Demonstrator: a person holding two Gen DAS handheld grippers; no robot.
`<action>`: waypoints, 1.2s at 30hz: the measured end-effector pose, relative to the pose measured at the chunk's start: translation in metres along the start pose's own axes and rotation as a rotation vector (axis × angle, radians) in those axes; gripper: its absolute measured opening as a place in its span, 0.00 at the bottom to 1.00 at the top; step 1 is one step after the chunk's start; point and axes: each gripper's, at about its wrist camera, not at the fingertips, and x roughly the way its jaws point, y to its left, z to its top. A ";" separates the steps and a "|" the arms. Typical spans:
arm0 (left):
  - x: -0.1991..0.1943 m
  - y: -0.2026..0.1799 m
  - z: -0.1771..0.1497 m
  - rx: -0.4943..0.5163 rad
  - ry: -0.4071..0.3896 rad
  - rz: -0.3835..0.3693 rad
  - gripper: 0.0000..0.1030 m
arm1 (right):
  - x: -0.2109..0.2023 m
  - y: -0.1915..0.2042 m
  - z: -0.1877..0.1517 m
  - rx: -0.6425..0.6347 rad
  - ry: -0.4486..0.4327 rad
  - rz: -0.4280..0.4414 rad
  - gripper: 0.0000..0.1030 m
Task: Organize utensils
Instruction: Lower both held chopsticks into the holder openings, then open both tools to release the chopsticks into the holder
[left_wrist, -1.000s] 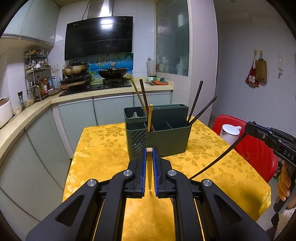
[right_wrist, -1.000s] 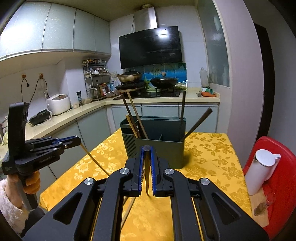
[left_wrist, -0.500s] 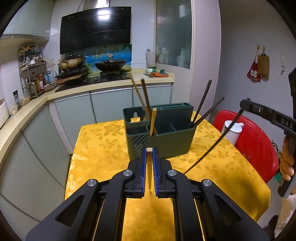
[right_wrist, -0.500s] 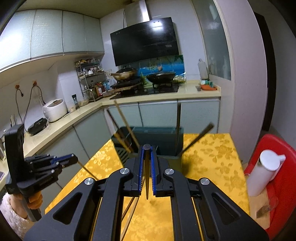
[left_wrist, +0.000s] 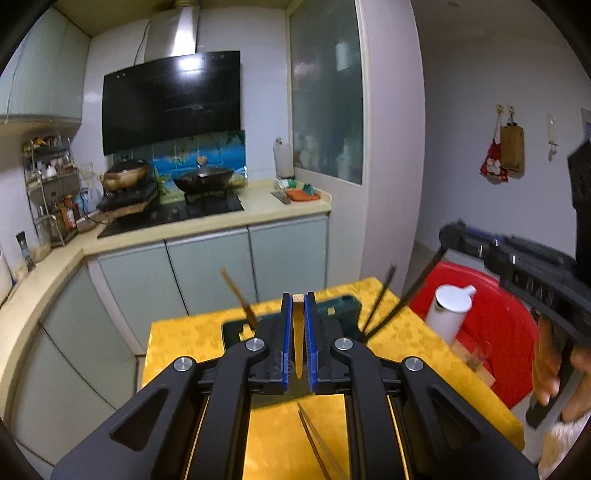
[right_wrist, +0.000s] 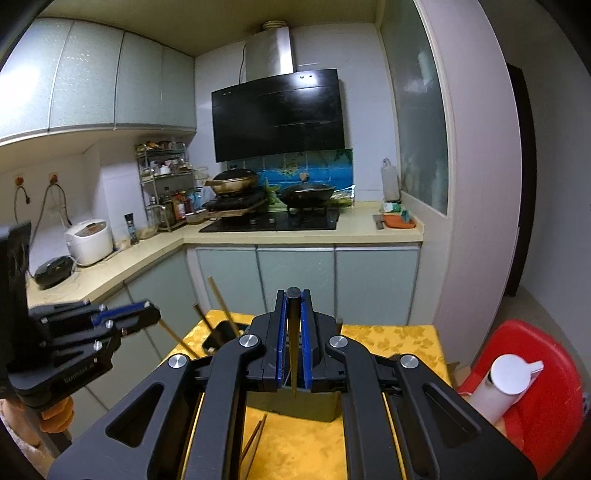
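Two grippers, each clamped on one chopstick, both above the near side of the dark green utensil holder on the yellow-clothed table. Left of the holder: left gripper seen from the right wrist camera, held by a hand with fingers curled on the handle; a tan chopstick runs from its tip down toward the holder. In its own view the left gripper has jaws clenched on that light wood chopstick, flat end flush at the tips. At the holder: tan chopsticks lean out of its left compartment, dark ones lean out at its right end. Holder is mostly hidden behind the fingers in both views. Right gripper has jaws clenched on a dark chopstick, round end at the tips. Right of the holder: right gripper blurred, its dark chopstick slanting down toward the holder; white kettle on a red stool.
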 end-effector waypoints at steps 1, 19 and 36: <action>0.005 -0.001 0.006 -0.004 -0.002 0.004 0.06 | 0.002 -0.001 0.002 -0.001 -0.001 -0.005 0.08; 0.097 0.002 -0.008 -0.070 0.120 0.053 0.06 | 0.078 -0.009 -0.008 0.000 0.127 -0.100 0.08; 0.094 0.016 -0.023 -0.118 0.121 0.034 0.47 | 0.084 -0.006 -0.023 -0.007 0.131 -0.126 0.46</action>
